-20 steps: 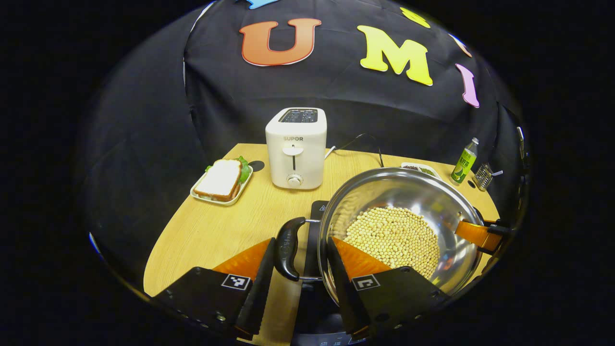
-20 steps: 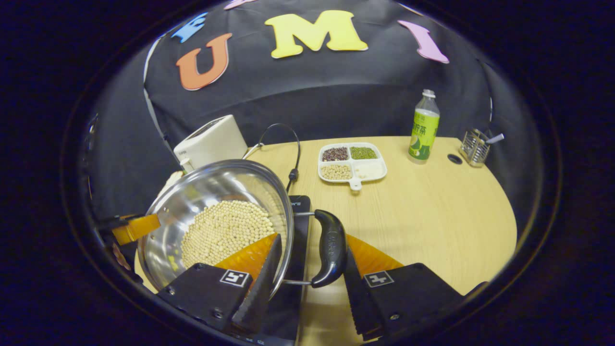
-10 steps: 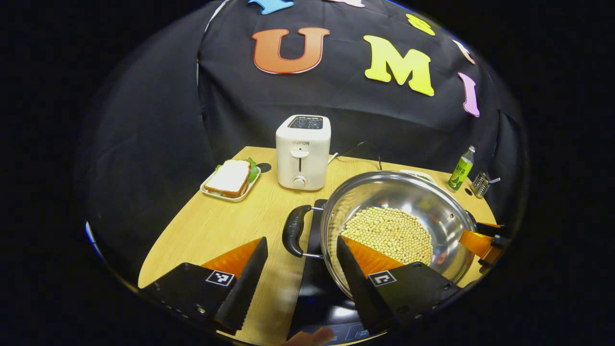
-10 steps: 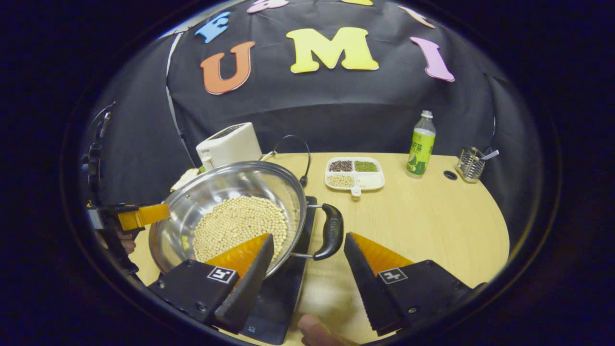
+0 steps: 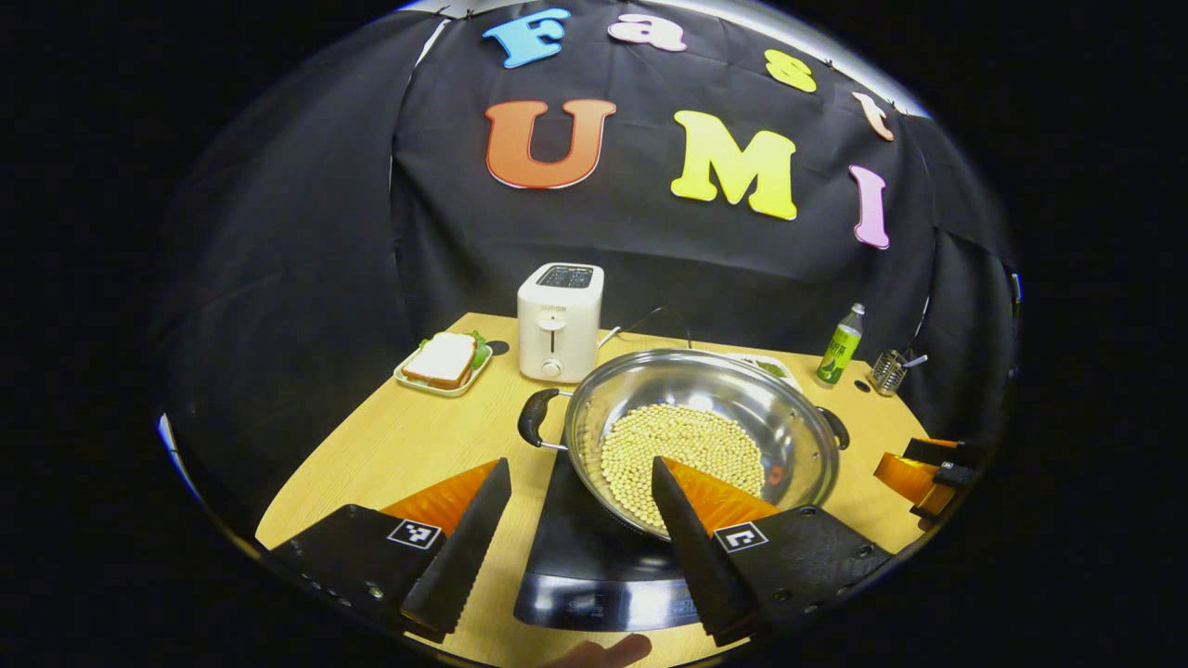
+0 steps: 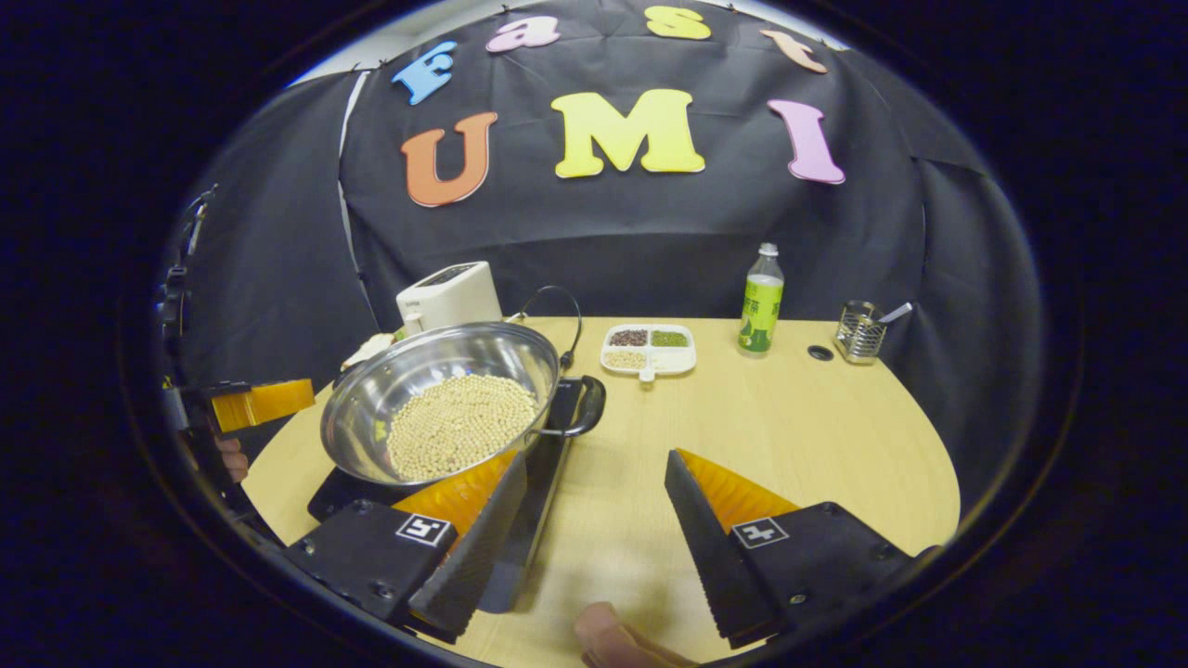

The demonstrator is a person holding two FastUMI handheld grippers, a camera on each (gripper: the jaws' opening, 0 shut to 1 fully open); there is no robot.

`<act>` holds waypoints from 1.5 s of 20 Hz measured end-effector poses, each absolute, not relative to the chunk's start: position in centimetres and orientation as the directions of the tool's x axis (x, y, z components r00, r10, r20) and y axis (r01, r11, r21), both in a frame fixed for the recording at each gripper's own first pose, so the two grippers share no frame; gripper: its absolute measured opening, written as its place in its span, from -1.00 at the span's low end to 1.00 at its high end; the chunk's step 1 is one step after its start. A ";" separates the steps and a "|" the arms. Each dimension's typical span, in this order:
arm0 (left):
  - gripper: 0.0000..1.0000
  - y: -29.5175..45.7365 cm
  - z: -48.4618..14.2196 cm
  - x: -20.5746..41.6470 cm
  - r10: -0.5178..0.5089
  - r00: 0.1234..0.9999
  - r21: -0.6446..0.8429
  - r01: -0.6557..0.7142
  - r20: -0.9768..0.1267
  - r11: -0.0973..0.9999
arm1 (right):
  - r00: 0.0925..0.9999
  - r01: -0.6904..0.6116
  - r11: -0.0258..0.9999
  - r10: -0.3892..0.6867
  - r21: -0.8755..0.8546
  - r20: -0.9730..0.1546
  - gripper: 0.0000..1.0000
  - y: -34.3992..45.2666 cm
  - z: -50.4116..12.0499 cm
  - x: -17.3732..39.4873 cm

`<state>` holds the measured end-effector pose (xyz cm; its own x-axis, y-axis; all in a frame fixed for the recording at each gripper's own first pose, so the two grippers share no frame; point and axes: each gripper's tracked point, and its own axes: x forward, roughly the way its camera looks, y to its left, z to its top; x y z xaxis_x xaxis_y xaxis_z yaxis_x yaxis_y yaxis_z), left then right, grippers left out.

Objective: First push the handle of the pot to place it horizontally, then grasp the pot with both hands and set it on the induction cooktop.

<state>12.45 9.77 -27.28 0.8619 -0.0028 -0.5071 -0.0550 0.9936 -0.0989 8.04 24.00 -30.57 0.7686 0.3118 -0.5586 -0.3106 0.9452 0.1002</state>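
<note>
A big round wooden table (image 5: 408,445) is seen spread out ahead of both grippers. A flat black induction cooktop (image 5: 594,547) is laid on it, just ahead of the left gripper (image 5: 580,524) and between its two fingers. In the right gripper view the cooktop (image 6: 548,464) is found ahead and to the left of the right gripper (image 6: 594,520). The shiny metal pot (image 5: 696,436) is set on the cooktop, and many small pale beans (image 5: 677,450) are held in it. One black pot handle (image 5: 536,417) is stuck out flat toward the left gripper's left finger side, but it is not touched. In the right gripper view the pot (image 6: 436,399) is seen ahead and left, and its other black handle (image 6: 587,408) is pointed sideways, ahead of the gap between the fingers. Both grippers are held wide open, and nothing is gripped by either one. A white toaster (image 5: 560,320) is stood farther off, behind the pot. A sandwich (image 5: 445,360) on a small tray is placed to the left of the toaster. A split dish of beans (image 6: 648,347) is laid far ahead of the right gripper. A green bottle (image 6: 761,311) and a wire holder (image 6: 858,334) are stood farther off, to the right of that dish.
</note>
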 end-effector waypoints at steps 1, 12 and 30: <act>0.82 9.0 -26.8 11.8 -0.010 0.869 -0.100 -0.046 -0.494 0.994 | 0.776 -0.307 0.946 0.309 0.099 -0.550 0.89 23.2 -30.3 7.4; 0.83 1.8 -22.2 4.8 -0.062 0.914 -0.090 0.028 -0.402 0.996 | 0.861 -0.232 0.968 0.249 0.095 -0.444 0.89 13.1 -25.7 0.4; 0.81 -3.6 -6.6 -5.1 -0.057 0.998 -0.060 0.056 -0.008 0.997 | 0.976 -0.182 0.980 0.189 0.075 -0.109 0.89 5.4 -12.2 -5.6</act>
<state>-5.14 -3.63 -6.64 0.9984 -0.0566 -0.0085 0.0560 0.9966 -0.0598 -5.56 5.44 -12.23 0.9758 0.1895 -0.1088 -0.1820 0.9804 0.0753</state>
